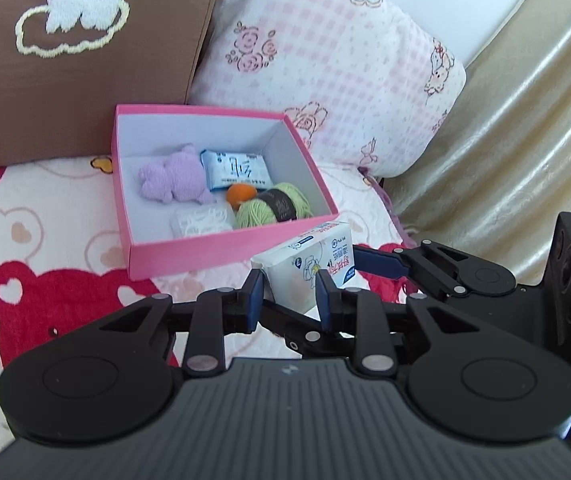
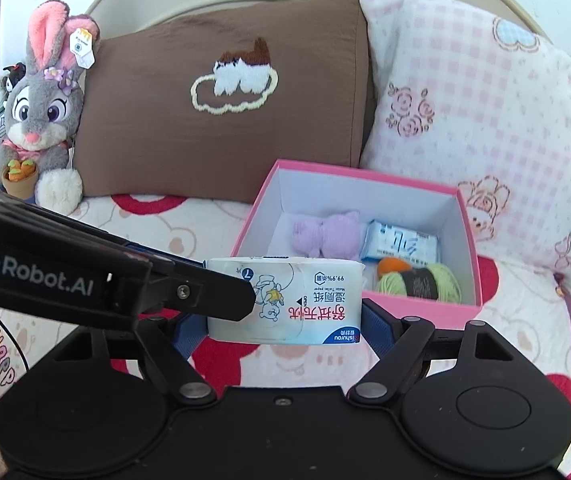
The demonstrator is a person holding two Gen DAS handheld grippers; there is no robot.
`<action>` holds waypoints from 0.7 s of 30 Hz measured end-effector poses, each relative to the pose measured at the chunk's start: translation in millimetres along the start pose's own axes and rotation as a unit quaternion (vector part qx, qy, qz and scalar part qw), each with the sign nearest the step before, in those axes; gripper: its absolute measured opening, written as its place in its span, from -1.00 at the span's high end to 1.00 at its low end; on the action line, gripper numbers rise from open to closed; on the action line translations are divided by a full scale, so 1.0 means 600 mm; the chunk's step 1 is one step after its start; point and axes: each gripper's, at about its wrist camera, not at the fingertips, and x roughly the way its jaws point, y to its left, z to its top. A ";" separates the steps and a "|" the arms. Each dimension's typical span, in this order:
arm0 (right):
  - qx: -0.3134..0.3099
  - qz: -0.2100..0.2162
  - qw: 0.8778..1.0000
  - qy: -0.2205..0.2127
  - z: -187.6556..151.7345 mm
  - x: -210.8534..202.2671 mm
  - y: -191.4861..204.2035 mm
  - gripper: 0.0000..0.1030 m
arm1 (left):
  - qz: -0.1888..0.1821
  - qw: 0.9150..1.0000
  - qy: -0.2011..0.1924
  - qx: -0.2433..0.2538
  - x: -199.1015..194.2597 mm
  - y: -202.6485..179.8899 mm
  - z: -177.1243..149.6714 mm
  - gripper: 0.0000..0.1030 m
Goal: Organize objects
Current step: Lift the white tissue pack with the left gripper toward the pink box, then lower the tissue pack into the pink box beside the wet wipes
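Both grippers, left point(image 1: 289, 292) and right point(image 2: 285, 312), pinch one wipes pack point(image 2: 285, 300); five items fill the box point(image 1: 221, 252); only the right view shows a plush rabbit point(image 2: 45, 108) at ten o'clock.

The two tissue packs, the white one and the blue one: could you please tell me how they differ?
The white pack is held outside the pink box between both claws, left and right; the blue pack lies inside the box. The white pack bears red lettering and a cartoon; the blue pack is blue and white. The white pack looks larger, though it is nearer. Both are soft wrapped packs.
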 end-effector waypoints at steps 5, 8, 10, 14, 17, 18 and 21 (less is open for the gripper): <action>-0.020 -0.008 0.999 -0.025 0.029 0.000 -0.010 -0.61 | 0.002 1.000 -0.013 0.005 0.002 -0.003 0.037 0.51; -0.021 0.003 0.999 -0.029 0.048 0.010 -0.029 -0.61 | 0.007 1.000 -0.017 0.006 0.013 -0.003 0.058 0.51; -0.014 0.014 0.999 -0.027 0.060 0.022 -0.045 -0.61 | 0.014 1.000 -0.019 0.009 0.024 -0.004 0.069 0.51; 0.003 0.035 0.999 -0.019 0.083 0.050 -0.079 -0.61 | 0.024 0.999 -0.019 0.010 0.051 -0.002 0.095 0.51; 0.019 0.052 0.998 -0.006 0.098 0.076 -0.104 -0.61 | 0.028 0.999 -0.014 0.002 0.078 0.007 0.114 0.51; 0.023 0.055 0.998 0.000 0.103 0.087 -0.111 -0.61 | 0.030 0.999 -0.014 -0.001 0.087 0.011 0.120 0.51; 0.030 0.064 0.997 0.025 0.118 0.122 -0.130 -0.61 | 0.039 0.999 -0.005 -0.012 0.120 0.025 0.137 0.52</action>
